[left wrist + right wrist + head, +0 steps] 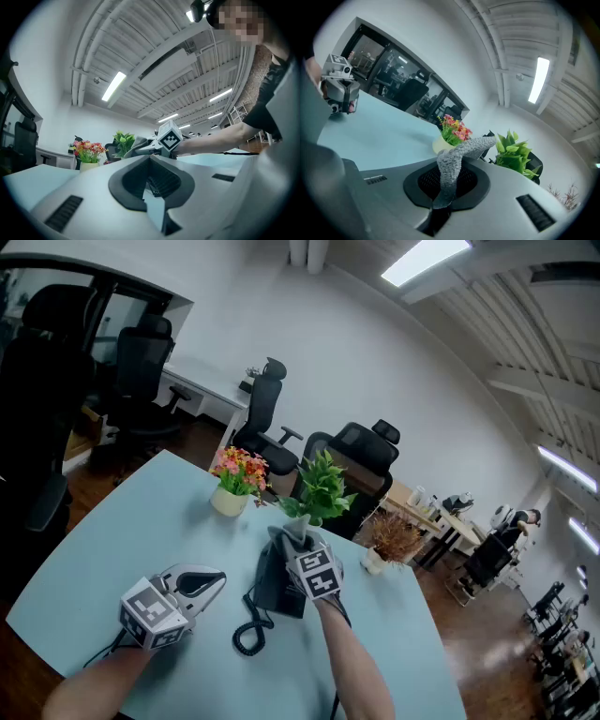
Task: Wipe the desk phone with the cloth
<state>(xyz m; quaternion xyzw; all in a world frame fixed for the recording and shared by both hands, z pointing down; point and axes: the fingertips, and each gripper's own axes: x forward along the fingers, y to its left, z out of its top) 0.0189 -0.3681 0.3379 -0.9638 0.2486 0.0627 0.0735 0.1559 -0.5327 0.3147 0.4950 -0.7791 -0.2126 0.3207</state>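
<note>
A person stands at a pale blue, rounded table in an open office, holding a grey two-jaw gripper in each hand.

The right gripper is stretched out over the middle of the table. Its jaws are clamped on a grey, nubbly cloth, which rises from between them as a twisted strip and bends over towards the plants. The cloth sits above the far end of a black desk phone. I cannot tell whether the cloth is touching the phone.

The phone lies on the table in front of the person, under and just left of the right forearm. Its black coiled cord loops on the tabletop at the near end.

The left gripper is to the left of the phone, near it but apart from it, low over the table. Its jaws stand slightly apart with nothing between them; a sliver of blue tabletop shows through the gap.

Beyond the phone, a cream pot of pink and orange flowers stands on the table. A leafy green plant stands just to its right. A small pot of dry brown twigs sits near the right edge. Black office chairs stand behind the table.
</note>
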